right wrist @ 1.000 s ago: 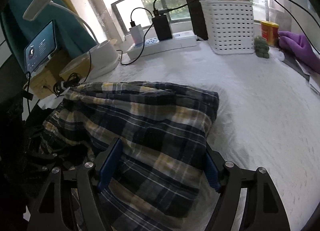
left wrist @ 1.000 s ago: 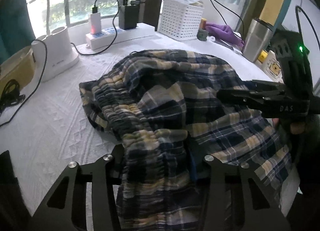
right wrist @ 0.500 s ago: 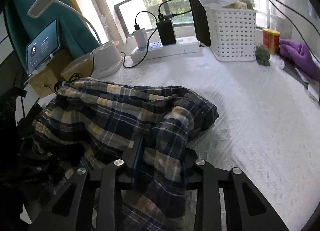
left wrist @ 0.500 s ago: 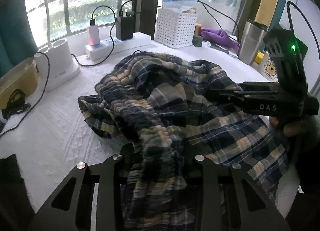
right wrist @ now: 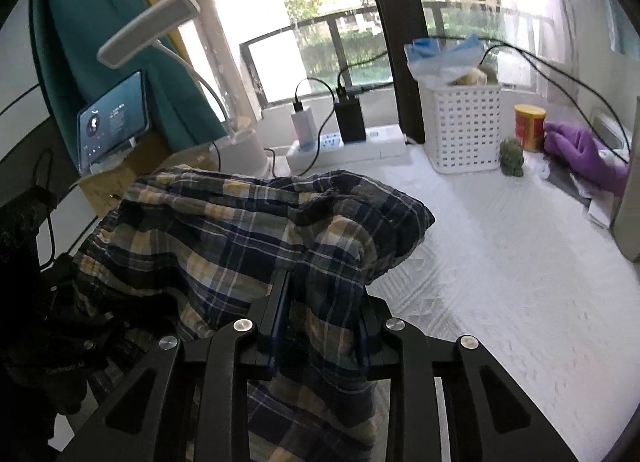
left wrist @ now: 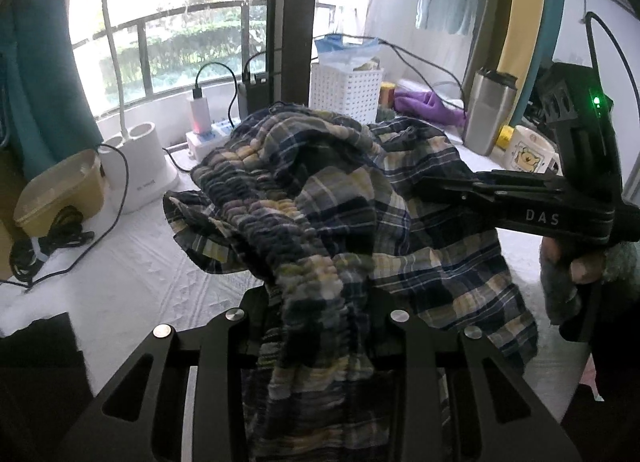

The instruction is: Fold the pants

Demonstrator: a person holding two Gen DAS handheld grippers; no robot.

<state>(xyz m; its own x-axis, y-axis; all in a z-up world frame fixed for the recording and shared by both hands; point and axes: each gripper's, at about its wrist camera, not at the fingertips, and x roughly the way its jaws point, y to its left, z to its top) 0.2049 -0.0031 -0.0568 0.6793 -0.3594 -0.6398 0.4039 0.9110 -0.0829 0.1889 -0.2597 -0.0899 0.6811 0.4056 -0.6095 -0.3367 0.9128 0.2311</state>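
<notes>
Pants (left wrist: 320, 222) higher than before, bunched

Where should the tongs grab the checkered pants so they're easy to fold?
Probably the gathered elastic waistband of the plaid pants, coming in from the near edge. It is the thick, ruffled band, so it bunches firmly between the fingers. The left tongs are shut on it already; the right tongs pinch the thinner cloth.
</notes>
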